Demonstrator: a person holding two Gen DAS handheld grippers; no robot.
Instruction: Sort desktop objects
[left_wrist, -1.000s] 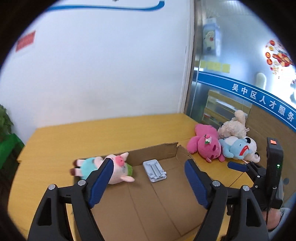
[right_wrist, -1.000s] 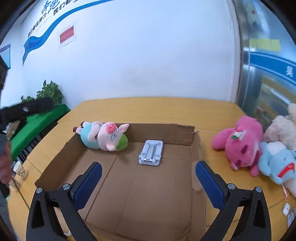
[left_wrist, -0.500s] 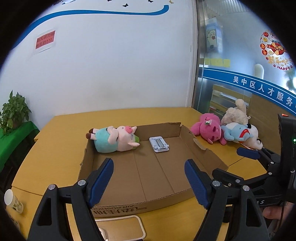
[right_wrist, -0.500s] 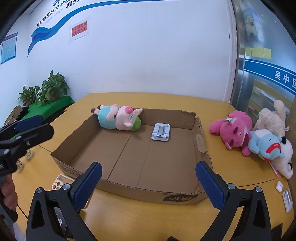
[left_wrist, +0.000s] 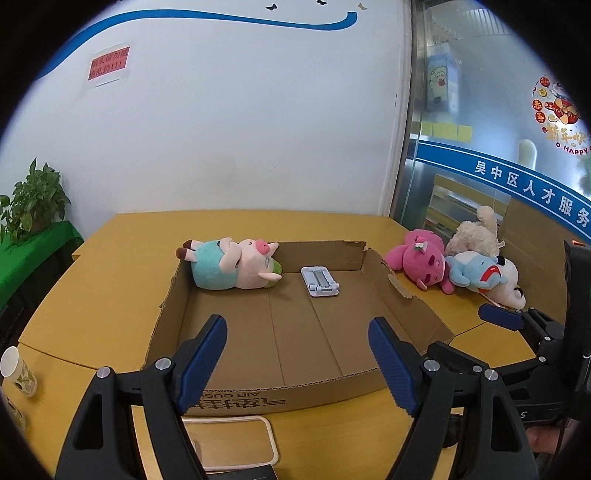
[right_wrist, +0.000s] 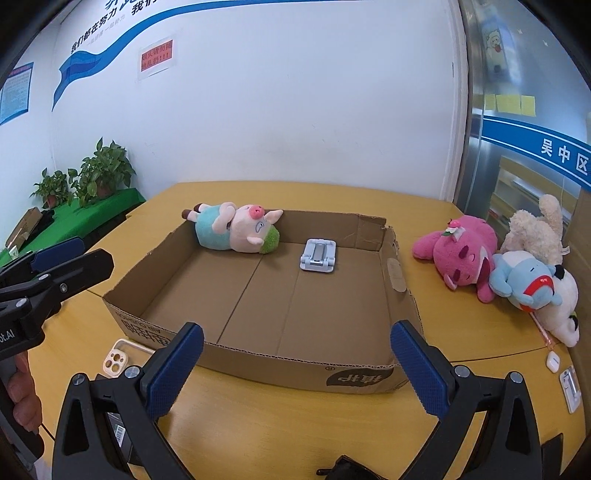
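Nearest: left gripper (left_wrist: 297, 341) and right gripper (right_wrist: 295, 349), both spread wide with nothing between the blue pads, poised over the near edge of the yellow table (right_wrist: 258, 413). Beige phone case (right_wrist: 120, 360) against the cardboard tray's (right_wrist: 258, 360) front wall. Inside, at the far wall: pig plush (right_wrist: 236, 232), white phone stand (right_wrist: 317, 254). Right of the tray: pink plush (right_wrist: 461, 254), blue plush (right_wrist: 524, 282), cream plush (right_wrist: 535, 229).

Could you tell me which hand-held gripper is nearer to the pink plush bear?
Right. The right hand-held gripper sits at the box's near edge on the pink plush bear's side; the left hand-held gripper is farther across.
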